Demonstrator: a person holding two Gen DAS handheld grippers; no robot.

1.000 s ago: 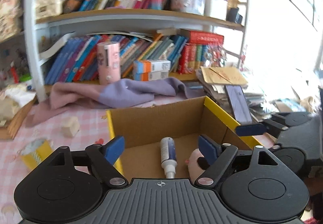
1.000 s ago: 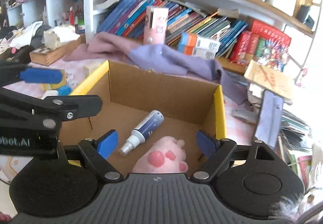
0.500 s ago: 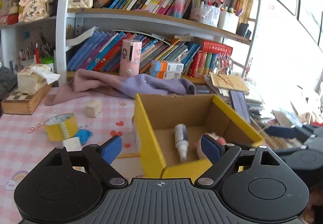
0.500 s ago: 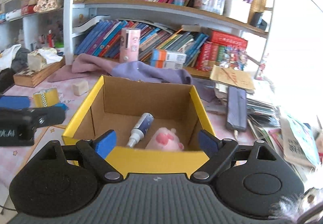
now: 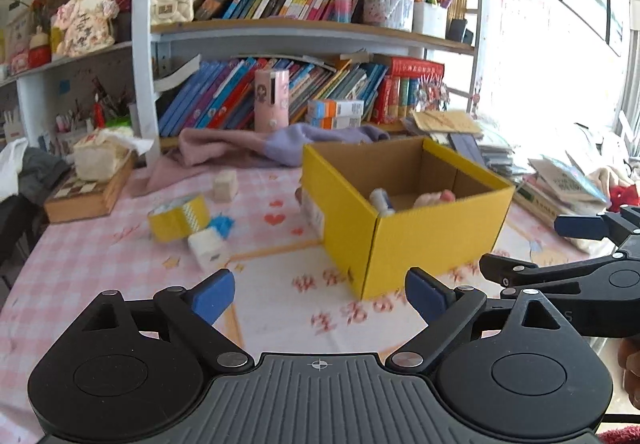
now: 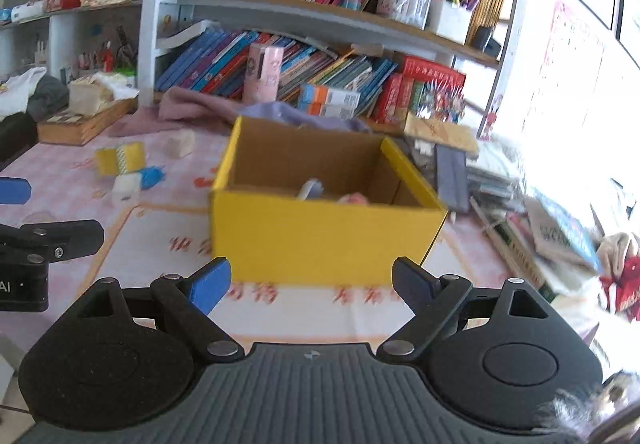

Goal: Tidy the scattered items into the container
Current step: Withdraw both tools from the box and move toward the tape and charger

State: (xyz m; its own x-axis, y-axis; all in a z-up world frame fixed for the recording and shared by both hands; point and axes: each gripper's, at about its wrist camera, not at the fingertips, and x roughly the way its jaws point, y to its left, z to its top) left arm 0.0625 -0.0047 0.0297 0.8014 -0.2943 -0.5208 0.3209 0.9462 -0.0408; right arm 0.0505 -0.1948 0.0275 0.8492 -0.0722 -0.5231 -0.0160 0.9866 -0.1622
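Left wrist view, square yellow cardboard box, both grippers' jaws spread, left widening, empty.

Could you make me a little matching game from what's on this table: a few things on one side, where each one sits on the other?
Things:
1. spray bottle
2. yellow tape roll
3. pink cylinder
4. beige cube

Places:
A. on the bookshelf, before the books
B. inside the yellow box
C. alone on the tablecloth near the purple cloth
D. on the tablecloth beside a white block

Pairs: 1-B, 2-D, 3-A, 4-C
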